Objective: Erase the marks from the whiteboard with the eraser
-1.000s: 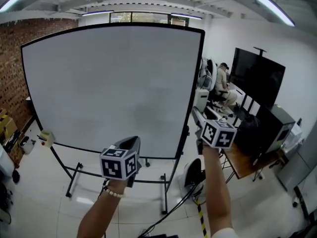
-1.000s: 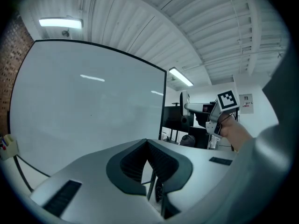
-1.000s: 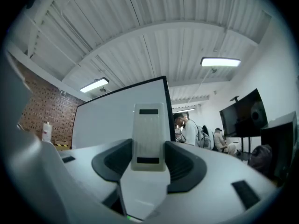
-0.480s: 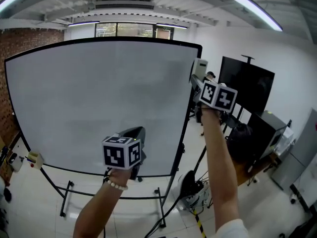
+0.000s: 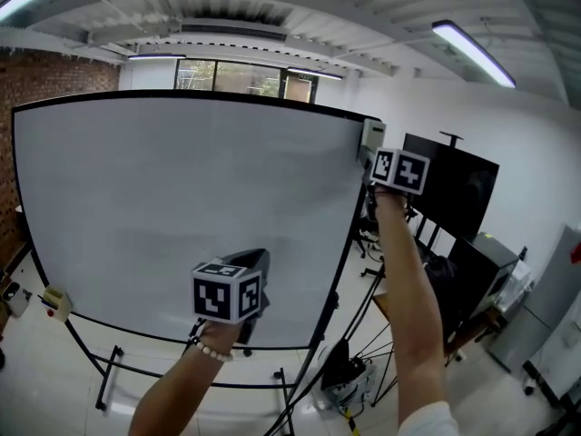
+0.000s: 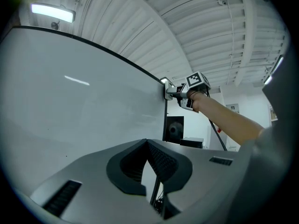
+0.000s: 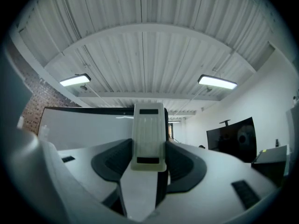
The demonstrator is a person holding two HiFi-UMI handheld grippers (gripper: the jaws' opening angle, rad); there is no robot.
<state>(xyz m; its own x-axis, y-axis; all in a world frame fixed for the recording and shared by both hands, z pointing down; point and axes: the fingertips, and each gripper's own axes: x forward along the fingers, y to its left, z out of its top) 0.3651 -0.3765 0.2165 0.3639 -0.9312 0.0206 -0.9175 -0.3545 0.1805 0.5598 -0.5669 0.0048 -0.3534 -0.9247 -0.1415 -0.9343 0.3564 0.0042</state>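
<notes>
The whiteboard (image 5: 182,216) on its wheeled stand fills the head view; its surface looks grey-white and I make out no distinct marks on it. My right gripper (image 5: 369,150) is raised to the board's top right corner and is shut on the pale eraser (image 5: 371,134). In the right gripper view the eraser (image 7: 148,136) stands upright between the jaws. My left gripper (image 5: 254,260) hangs low in front of the board's lower middle. Its jaws meet at the tips with nothing between them, and its view shows the whiteboard (image 6: 70,106) and the right gripper (image 6: 174,90) at the corner.
A black screen (image 5: 454,193) stands right of the board, with desks and a grey cabinet (image 5: 554,307) beyond. A small yellow object (image 5: 56,302) sits at the board's lower left. The stand legs (image 5: 109,380) and floor cables (image 5: 349,380) lie below. A brick wall (image 5: 7,198) is at the left.
My right gripper has risen with the eraser from beside the board's lower right edge to its top right corner. The left gripper has stayed low before the board.
</notes>
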